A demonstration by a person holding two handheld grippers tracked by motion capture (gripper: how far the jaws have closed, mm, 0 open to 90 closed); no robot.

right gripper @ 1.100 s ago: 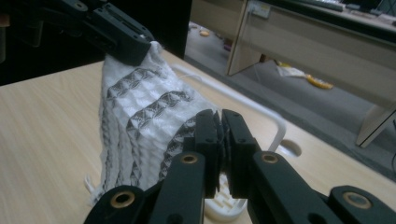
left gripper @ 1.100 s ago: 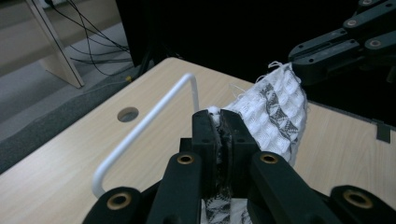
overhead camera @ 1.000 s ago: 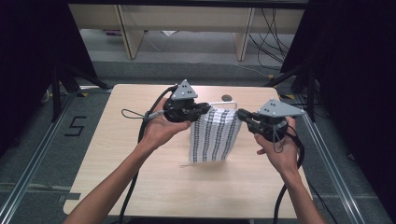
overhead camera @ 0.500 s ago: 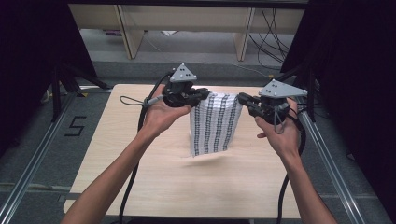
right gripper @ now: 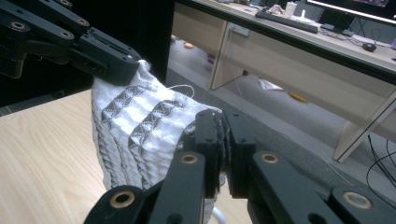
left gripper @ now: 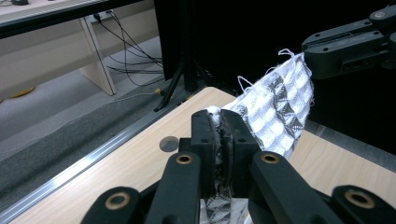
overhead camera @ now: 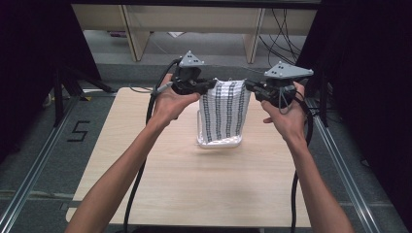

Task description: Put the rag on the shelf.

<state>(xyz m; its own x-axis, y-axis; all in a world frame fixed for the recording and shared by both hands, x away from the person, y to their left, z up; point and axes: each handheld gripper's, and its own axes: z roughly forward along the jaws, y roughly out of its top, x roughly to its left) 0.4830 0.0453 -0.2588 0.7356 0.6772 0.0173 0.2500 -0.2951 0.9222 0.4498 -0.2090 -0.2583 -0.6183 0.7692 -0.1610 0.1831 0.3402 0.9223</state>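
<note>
Between the grippers: the cloth spans from the left gripper to the right gripper, no way through.
Below them: the cloth's lower edge rests on the table.
Nearer the person: open tabletop.
Outer sides: bare wood, then metal rails.

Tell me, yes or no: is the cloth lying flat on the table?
No, the cloth hangs from both claws, its lower edge at the table.

Pale wooden desk on a grey floor.
The hanging cloth's bottom edge rests on it.
</note>
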